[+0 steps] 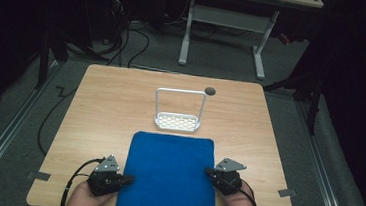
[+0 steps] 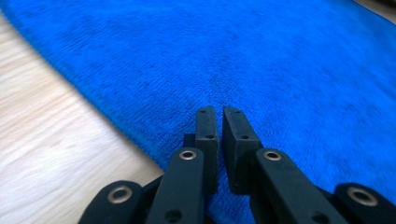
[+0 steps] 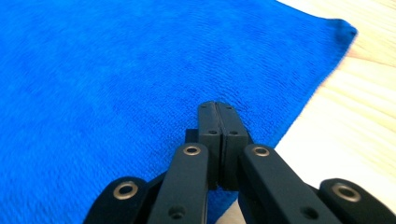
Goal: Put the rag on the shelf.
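A blue towel (image 1: 169, 177) lies flat on the near middle of the wooden table (image 1: 105, 106), its front end hanging over the table's edge. My left gripper (image 1: 129, 179) rests at the towel's left edge, pointing right onto the cloth. In the left gripper view its jaws (image 2: 219, 111) stand almost together, a thin slit between them, over the towel (image 2: 280, 70). My right gripper (image 1: 209, 171) sits at the towel's right edge, pointing left. In the right gripper view that gripper (image 3: 217, 105) is shut, pads touching, above the towel (image 3: 116, 70) near its corner. Nothing shows pinched in either.
A white rack (image 1: 177, 122) with a tall hoop handle stands just beyond the towel. A dark round hole (image 1: 210, 91) marks the tabletop behind it. Bare wood lies left (image 2: 42, 140) and right (image 3: 355, 116) of the towel. A white desk frame (image 1: 260, 54) stands on the floor beyond.
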`<state>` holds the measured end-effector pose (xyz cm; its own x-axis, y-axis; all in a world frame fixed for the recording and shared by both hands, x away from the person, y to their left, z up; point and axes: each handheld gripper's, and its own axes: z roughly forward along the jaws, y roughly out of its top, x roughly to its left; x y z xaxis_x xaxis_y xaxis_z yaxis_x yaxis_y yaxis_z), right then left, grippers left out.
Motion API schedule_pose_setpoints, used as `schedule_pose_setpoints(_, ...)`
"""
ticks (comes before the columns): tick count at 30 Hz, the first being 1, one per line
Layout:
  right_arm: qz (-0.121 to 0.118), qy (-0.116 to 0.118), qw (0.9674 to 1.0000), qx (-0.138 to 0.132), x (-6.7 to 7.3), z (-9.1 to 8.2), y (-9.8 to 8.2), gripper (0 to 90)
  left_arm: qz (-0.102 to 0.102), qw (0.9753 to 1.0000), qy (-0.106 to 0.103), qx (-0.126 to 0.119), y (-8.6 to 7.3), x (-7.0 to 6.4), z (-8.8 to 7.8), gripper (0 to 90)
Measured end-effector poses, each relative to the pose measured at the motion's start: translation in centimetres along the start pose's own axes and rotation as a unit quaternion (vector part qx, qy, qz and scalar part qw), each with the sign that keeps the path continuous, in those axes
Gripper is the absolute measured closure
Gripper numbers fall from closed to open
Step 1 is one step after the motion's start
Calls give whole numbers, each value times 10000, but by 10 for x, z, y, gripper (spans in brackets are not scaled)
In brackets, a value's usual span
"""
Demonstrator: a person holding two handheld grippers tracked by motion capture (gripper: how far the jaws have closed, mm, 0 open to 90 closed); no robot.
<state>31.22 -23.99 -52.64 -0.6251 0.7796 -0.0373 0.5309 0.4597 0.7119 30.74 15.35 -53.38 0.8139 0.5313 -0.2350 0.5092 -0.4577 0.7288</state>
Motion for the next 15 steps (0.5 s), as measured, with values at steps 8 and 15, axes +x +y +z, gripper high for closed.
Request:
schedule_pose_setpoints(8,180,-148,9997,-7,-13,-2,-3,900,253,9996,-93,-1,2,-9,6,847)
schedule_pose_setpoints(15,235,-200,9995,12,-11,-5,-5,900,264,9996,-120,-12,2,-7,6,847)
